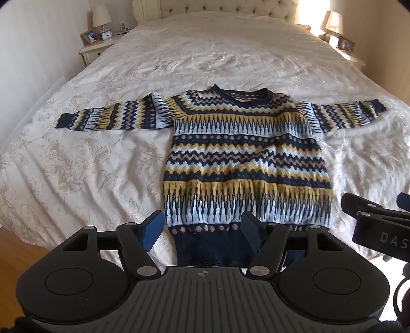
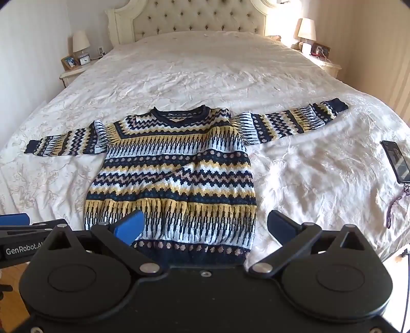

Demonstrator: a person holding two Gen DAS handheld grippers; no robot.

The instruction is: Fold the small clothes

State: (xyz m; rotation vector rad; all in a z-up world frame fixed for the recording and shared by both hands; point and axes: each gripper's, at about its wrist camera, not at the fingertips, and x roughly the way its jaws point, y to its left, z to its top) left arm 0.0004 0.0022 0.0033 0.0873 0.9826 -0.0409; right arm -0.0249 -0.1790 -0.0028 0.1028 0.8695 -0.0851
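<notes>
A knitted sweater [image 1: 246,158] [image 2: 174,174] with navy, yellow, white and pink bands lies flat on the bed, front up. Both sleeves are spread out sideways and its navy hem is nearest to me. My left gripper [image 1: 202,228] hovers over the hem's left part, open, with nothing pinched between its blue pads. My right gripper [image 2: 205,225] stands open wide over the hem's right part, one pad above the knit and one above the bedspread. Each gripper shows at the edge of the other's view: the right gripper [image 1: 371,217] and the left gripper [image 2: 15,220].
The cream floral bedspread [image 1: 205,51] [image 2: 205,64] runs back to a tufted headboard [image 2: 194,23]. A phone [image 2: 397,161] and a purple cord [image 2: 394,207] lie at the bed's right edge. Nightstands with lamps [image 2: 80,42] [image 2: 306,28] flank the bed. Wooden floor [image 1: 15,256] shows at lower left.
</notes>
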